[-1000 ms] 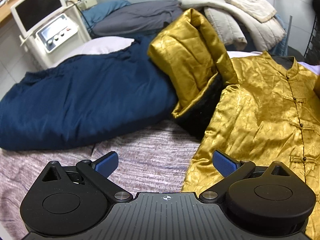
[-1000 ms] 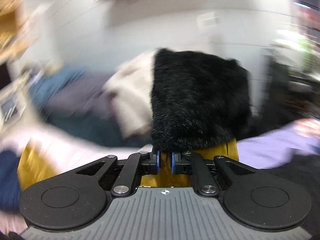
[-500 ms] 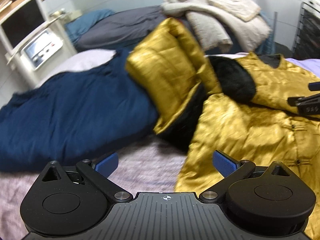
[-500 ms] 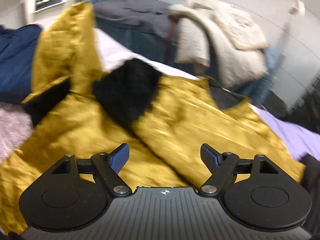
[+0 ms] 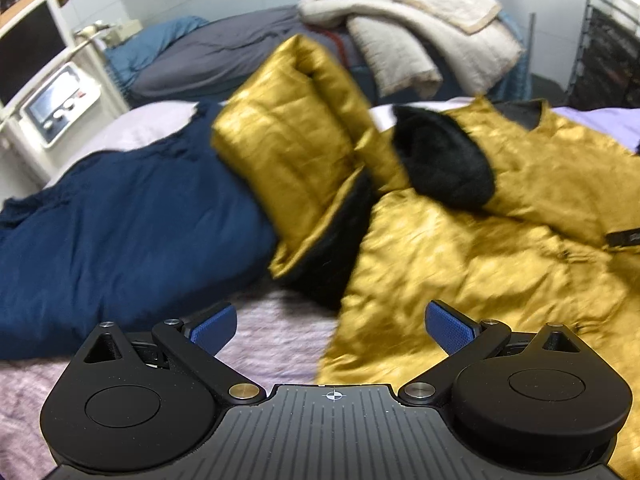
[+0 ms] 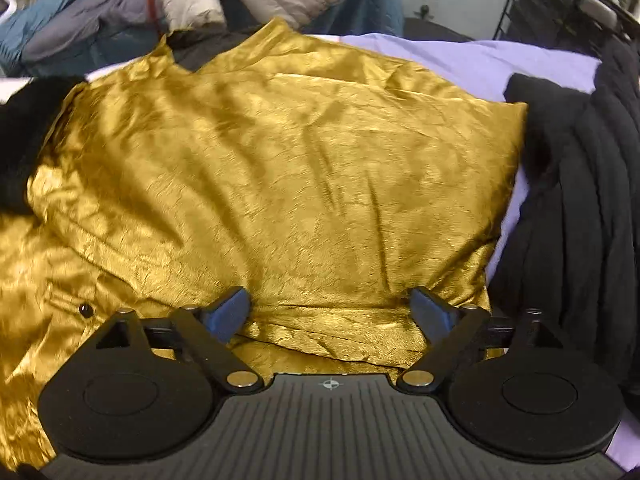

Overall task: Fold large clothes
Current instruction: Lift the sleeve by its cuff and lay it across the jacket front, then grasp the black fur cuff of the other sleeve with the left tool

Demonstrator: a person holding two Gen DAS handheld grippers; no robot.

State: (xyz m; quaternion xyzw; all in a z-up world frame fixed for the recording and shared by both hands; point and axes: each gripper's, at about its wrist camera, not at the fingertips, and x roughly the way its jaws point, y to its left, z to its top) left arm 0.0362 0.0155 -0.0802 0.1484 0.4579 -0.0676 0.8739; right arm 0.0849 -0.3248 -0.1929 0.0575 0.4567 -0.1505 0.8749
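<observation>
Two sleeves across gold jacket (image 6: pixel 280 168)

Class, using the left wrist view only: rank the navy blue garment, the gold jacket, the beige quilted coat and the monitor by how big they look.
1. Gold jacket and navy blue garment: too alike to rank.
2. Beige quilted coat, though farther away.
3. Monitor, cut off by the frame.

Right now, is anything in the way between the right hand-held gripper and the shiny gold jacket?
Nothing visible is. The right hand-held gripper sits right over the gold jacket, its jaws opening with only jacket cloth showing between them. The black clothes lie off to the jacket's right side, not in the path.
</observation>
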